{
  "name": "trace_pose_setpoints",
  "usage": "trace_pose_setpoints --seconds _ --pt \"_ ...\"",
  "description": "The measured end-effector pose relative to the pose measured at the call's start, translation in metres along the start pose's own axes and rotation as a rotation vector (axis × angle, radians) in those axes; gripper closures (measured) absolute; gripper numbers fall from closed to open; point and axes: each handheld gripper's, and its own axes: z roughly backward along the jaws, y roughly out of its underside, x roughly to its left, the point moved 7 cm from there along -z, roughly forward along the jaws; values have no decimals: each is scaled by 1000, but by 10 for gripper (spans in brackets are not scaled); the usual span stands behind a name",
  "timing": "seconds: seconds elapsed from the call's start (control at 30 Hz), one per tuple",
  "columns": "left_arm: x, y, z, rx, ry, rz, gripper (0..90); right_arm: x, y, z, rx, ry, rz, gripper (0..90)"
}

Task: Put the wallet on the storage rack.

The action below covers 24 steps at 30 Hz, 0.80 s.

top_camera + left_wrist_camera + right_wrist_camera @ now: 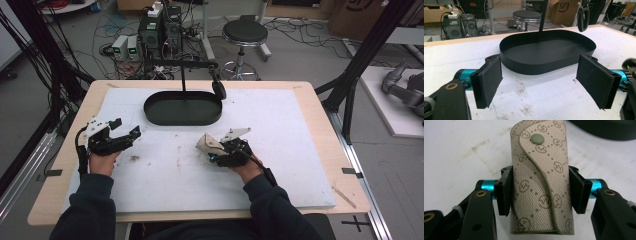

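While its near end is cut off in the right gripper view, the beige pouch [540,182] sits pinched in the right gripper [541,192]; the left gripper [544,80] gapes before the bare black tray [536,67].

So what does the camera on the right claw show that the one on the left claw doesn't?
The right gripper view shows a beige patterned pouch with a snap button, squeezed between the right claw.

The left gripper view shows the left claw open with nothing between its pads, the whole black oval tray, and a round stool beyond the table.

Both show the stained white table cover; the right gripper view catches just an edge of the tray at its top.
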Motion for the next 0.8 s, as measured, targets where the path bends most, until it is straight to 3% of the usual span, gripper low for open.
trace_pose_setpoints --seconds 0.23,0.43,0.67,0.8 --pt "0 0 0 -3 -1 1 204 -11 -17 2 -34 17 4 453" --pt "0 0 0 -3 2 2 204 -24 -47 -4 -69 29 3 450" --pt "1 -1 1 -9 2 9 204 -39 -91 -31 -76 47 33 447" --pt "2 -1 1 -9 0 11 204 -45 -105 -53 -63 53 18 446"
